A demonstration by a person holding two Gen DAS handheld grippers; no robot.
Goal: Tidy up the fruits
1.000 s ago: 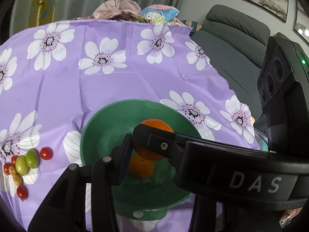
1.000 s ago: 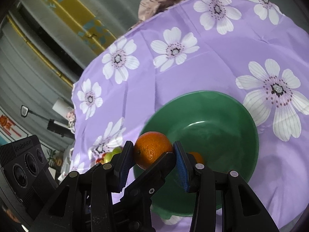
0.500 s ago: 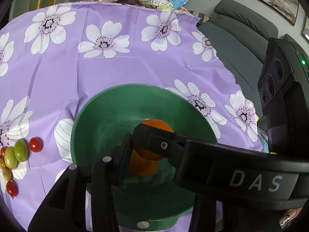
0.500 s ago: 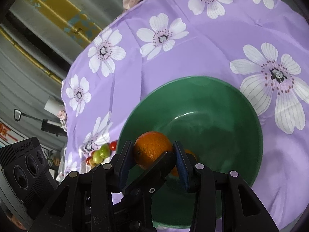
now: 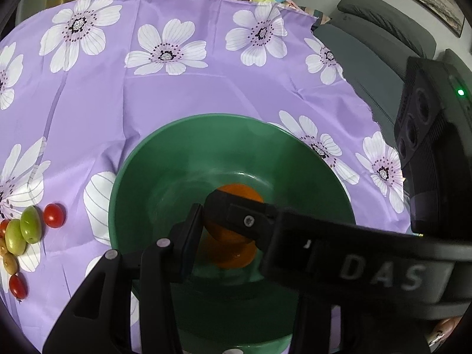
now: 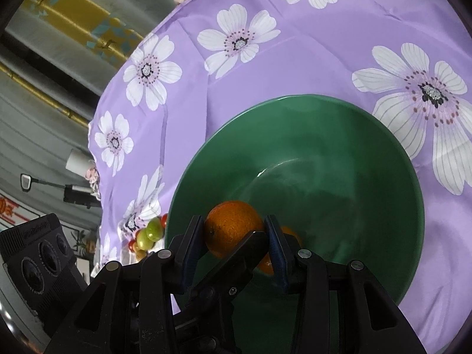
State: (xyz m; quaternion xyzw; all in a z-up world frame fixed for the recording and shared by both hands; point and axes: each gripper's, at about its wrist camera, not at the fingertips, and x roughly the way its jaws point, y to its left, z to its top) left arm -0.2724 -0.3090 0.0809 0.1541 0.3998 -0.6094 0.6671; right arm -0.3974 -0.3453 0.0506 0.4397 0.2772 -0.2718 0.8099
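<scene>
Right gripper point(image 6: 234, 230): both blue pads clamp the upper orange point(image 6: 233, 224) at its sides.
Upper orange: held above the near inner wall of the green bowl point(image 6: 339, 177), clear of the floor.
Left gripper point(image 5: 227, 218): jaws have just been opening slightly; one pad sits against the same orange, which lies between the jaws. The other finger is hidden behind the right gripper, so I cannot tell whether it grips.
Second orange point(image 5: 236, 258): on the bowl floor, directly below the held one.
Small fruits point(image 5: 20, 236): red and green cluster on the purple flowered cloth point(image 5: 97, 112), left of the bowl, apart from it.
</scene>
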